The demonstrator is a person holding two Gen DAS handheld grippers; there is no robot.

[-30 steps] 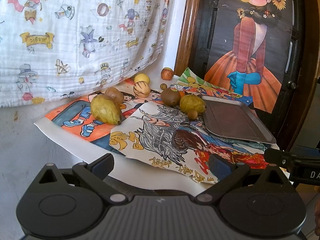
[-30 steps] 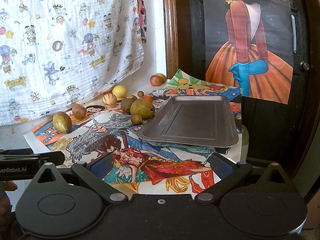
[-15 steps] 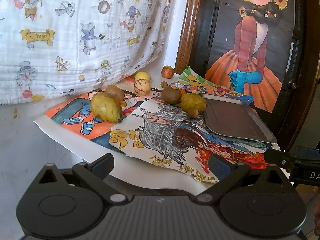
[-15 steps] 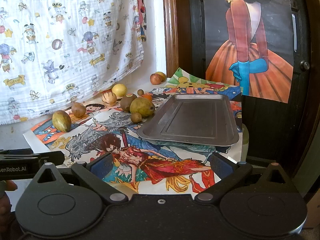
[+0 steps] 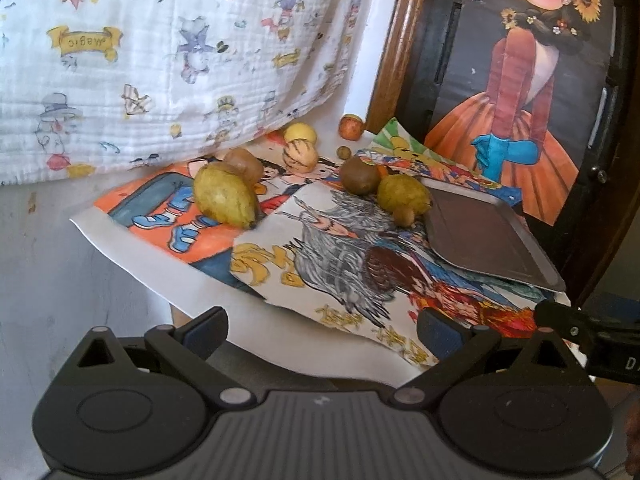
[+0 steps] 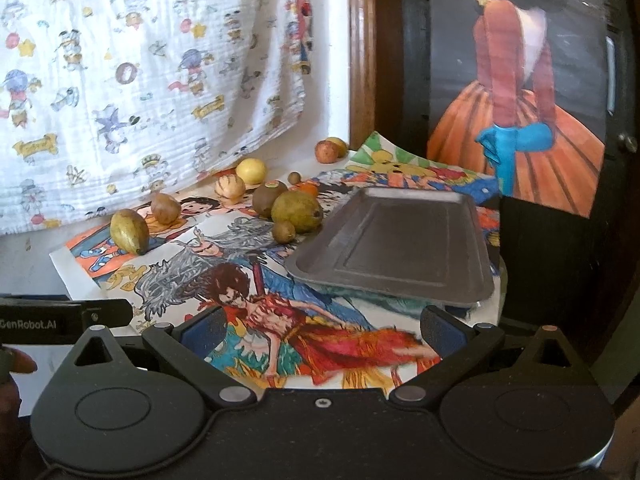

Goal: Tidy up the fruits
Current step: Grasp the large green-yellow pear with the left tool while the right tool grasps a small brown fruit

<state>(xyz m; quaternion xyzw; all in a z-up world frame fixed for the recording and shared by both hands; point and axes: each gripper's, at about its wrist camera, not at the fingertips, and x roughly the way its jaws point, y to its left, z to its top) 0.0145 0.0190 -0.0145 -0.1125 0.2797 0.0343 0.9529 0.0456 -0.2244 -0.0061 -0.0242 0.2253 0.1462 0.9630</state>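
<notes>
1. Compared with one second ago, both views have come a little closer to the fruits, and the left wrist view has turned slightly; the fruits and the metal tray (image 6: pixel 394 246) lie in the same places as before.
2. There is one tray, and it is empty. It rests on the coloured drawings (image 6: pixel 248 276) that cover the surface.
3. I count about ten fruits, all outside the tray, on its left side and behind its left corner.
4. Just beside the tray's left edge are one green-yellow pear-like fruit (image 6: pixel 297 211), one brown kiwi-like fruit (image 6: pixel 269 198) behind it, one small brown fruit (image 6: pixel 284 232) in front of it, and an orange fruit (image 6: pixel 308 189) partly hidden.
5. Further left of the tray are one striped pale fruit (image 6: pixel 229 188), one yellow round fruit (image 6: pixel 251 171), one brown oval fruit (image 6: pixel 165 208) and one large yellow-green fruit (image 5: pixel 225 199), the farthest from the tray.
6. Behind the tray, near the wall, are a reddish fruit (image 6: pixel 326 151) touching a yellowish one, and one tiny brown ball (image 6: pixel 294 177).
7. The left gripper (image 5: pixel 322 326) is wide open and holds nothing; it is well apart from the tray.
8. The right gripper (image 6: pixel 320 326) is also wide open with nothing in it, above the drawings, in front of the tray's near edge.
</notes>
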